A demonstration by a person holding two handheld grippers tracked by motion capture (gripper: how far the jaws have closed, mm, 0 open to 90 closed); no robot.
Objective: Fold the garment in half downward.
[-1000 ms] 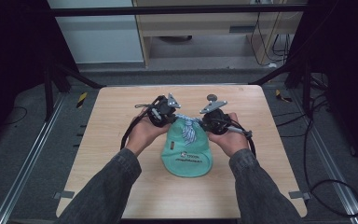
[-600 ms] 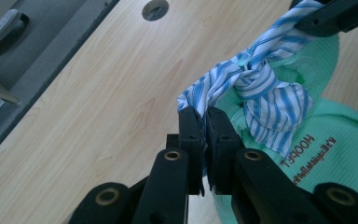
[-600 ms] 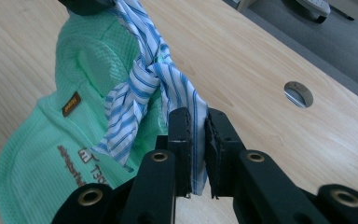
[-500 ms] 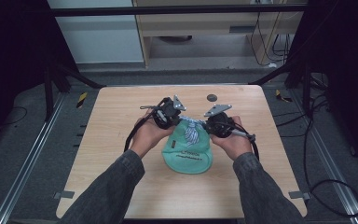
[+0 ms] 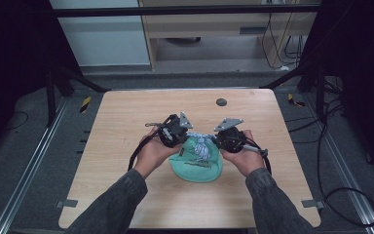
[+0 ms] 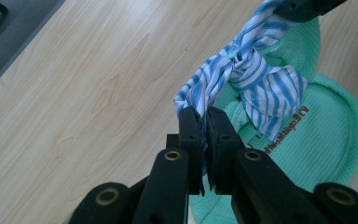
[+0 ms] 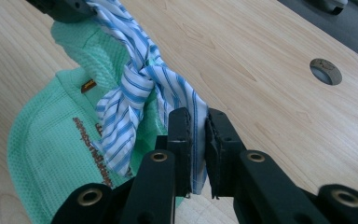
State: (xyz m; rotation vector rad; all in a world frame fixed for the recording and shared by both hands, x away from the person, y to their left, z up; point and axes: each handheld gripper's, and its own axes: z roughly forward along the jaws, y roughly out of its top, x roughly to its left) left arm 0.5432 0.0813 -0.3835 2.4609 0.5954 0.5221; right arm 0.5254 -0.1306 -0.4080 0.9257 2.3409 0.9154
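at frame centre the striped cloth is clamped by both grippers over the green bag; if pulled unevenly, it could be slipped free.

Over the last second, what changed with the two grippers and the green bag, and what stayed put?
Both hands drew back toward the person, carrying the left gripper and right gripper with them. The green bag looks shorter and bunched. Both stay clamped on the striped drawstring, whose knot sits between them. The round hole in the table is unchanged.
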